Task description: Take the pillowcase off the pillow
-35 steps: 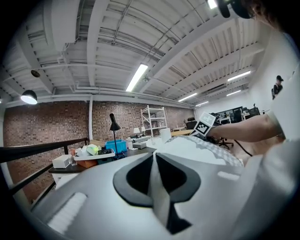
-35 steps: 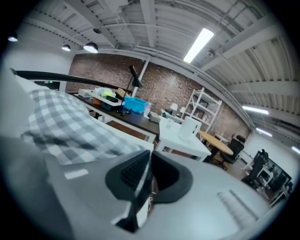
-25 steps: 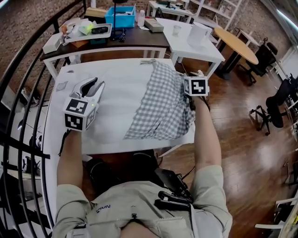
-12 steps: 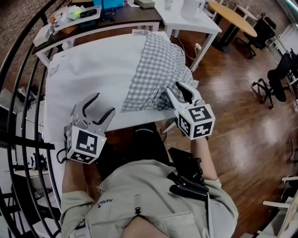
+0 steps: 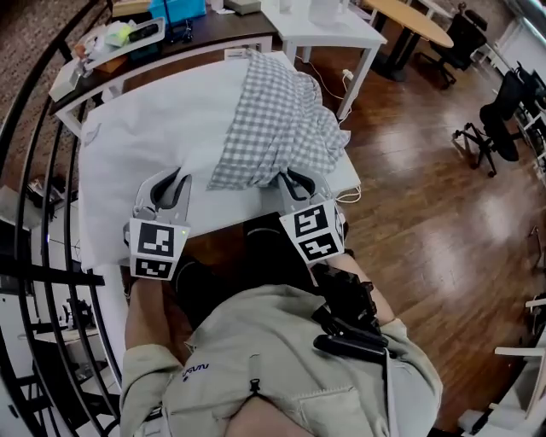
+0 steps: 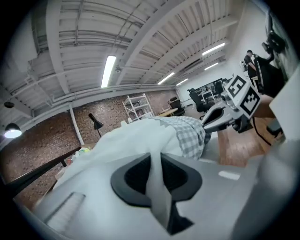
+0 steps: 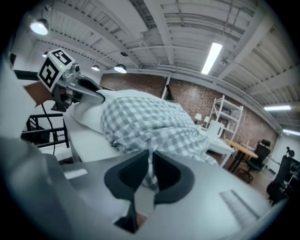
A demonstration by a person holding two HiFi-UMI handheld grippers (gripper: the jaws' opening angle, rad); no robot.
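Person in a beige shirt stood at the desk's near edge, a gripper in each hand.

Left gripper: at the near edge, left side. Jaws had just been closing and were narrow, with a fold of the white pillow pinched between them.

Right gripper: at the near edge, right side, level with the left one and well apart from it. Jaws had also just been closing and were narrow, clamped on the near hem of the checked pillowcase.

The pillowcase lay bunched over the right part of the pillow, running from the near edge to the far edge, with some of it hanging off the right edge. The pillow's left part was bare white and covered the left half of the desk.

Left of the desk was a black railing, and right of it a wood floor.

Past the far edge:
- a dark table with clutter and a blue bin
- a white table
- a round wooden table
- black office chairs at the far right
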